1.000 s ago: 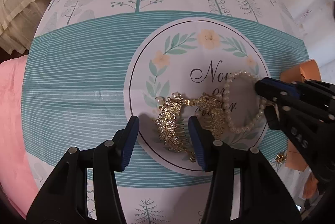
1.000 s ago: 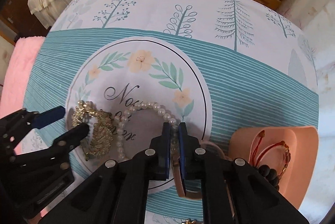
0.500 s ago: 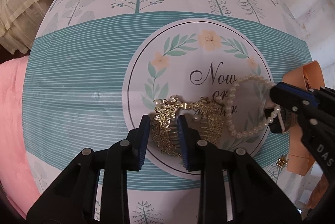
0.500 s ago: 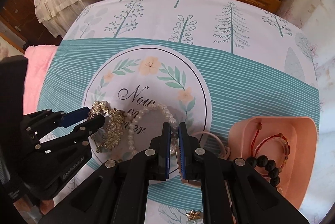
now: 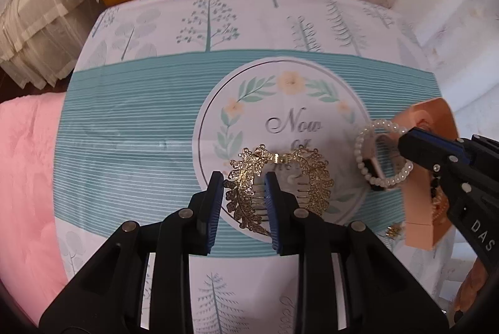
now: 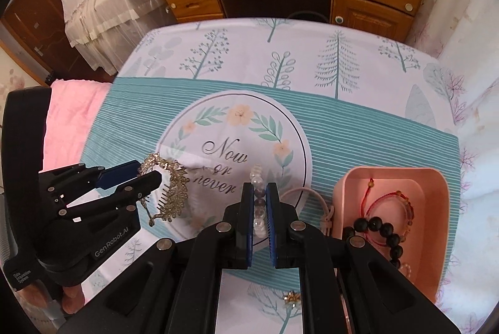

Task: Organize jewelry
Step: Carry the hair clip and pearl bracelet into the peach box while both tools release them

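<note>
Left gripper (image 5: 244, 195): jaws clamped on gold leaf hair comb (image 5: 246, 178). Right gripper (image 6: 259, 210): jaws clamped on pearl bracelet (image 6: 258, 203), near pink tray (image 6: 338, 203).

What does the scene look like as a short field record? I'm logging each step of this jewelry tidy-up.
left gripper: shut on the gold leaf hair comb, its jaws having just closed
right gripper: shut on the pearl bracelet
pink tray: on the right, holds a black bead bracelet and a red cord bracelet
loose items: small gold flower piece on the tablecloth
</note>
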